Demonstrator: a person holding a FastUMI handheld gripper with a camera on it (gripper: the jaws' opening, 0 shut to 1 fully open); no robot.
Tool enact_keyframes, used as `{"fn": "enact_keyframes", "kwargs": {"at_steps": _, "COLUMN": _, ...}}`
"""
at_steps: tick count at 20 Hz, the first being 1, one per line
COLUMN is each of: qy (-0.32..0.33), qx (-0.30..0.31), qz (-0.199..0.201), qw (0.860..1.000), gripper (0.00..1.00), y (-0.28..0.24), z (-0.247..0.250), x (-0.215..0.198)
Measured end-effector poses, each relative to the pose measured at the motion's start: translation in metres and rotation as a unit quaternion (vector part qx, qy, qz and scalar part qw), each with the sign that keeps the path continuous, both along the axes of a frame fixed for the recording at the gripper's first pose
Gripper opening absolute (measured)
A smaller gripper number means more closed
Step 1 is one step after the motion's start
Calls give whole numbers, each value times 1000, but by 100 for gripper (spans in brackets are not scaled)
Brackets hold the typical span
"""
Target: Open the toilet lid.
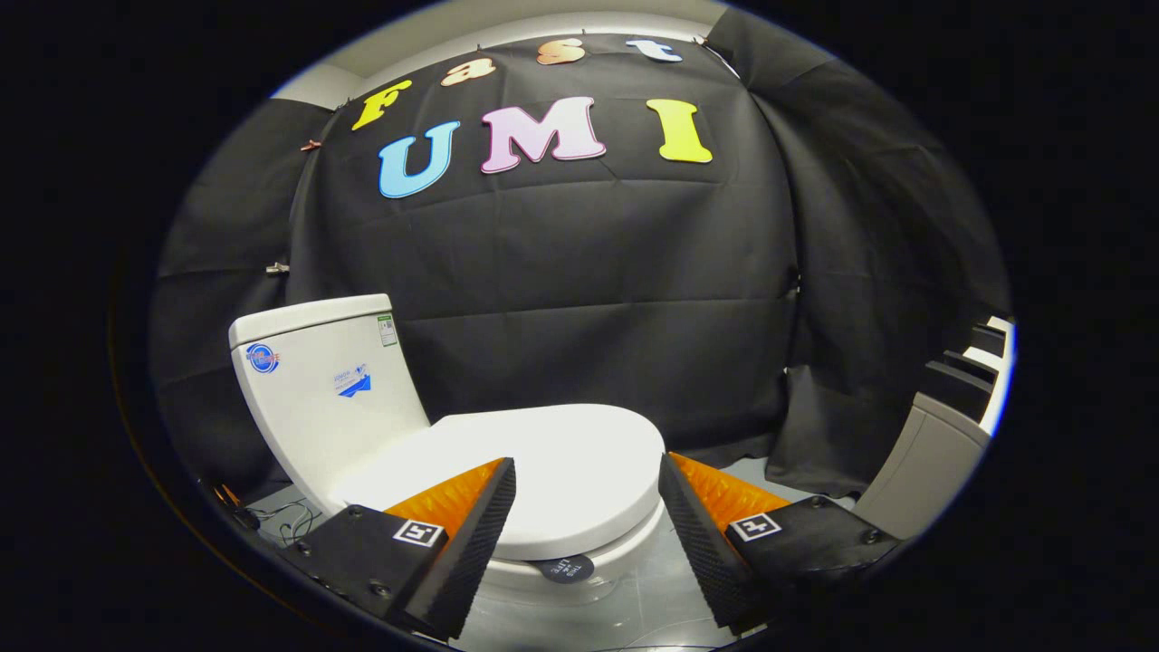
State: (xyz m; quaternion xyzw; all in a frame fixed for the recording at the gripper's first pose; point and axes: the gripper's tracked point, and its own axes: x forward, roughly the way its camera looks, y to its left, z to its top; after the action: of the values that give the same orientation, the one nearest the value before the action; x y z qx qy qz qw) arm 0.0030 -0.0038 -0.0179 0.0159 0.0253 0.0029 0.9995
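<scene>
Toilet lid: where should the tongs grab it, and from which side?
Grip the front rim of the toilet lid, the edge farthest from the tank, coming from the front. The lid lies flat and shut, and its rim overhangs the bowl, probably leaving room for one finger under it. The tongs are open, holding nothing, with that rim between the fingers.

No print can be made out for sure. The tank [326, 398] carries a round blue sticker [263, 358], a blue logo [355, 382] and a small label [387, 330] at its top corner. A dark tag [566, 568] sits under the lid's front edge. The gripper [587, 480], fingers spread apart, bears a square marker [418, 532] on each finger.
</scene>
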Motion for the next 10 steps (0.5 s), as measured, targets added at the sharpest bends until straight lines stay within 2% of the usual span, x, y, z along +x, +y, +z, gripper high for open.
{"fn": "enact_keyframes", "kwargs": {"at_steps": 6, "qy": 46, "qx": 31, "qz": -3, "qw": 998, "gripper": 99, "y": -7, "z": -31, "x": 2}}
{"fn": "enact_keyframes", "kwargs": {"at_steps": 10, "qy": 103, "qx": 84, "qz": -5, "qw": 991, "gripper": 99, "y": -11, "z": -64, "x": 3}}
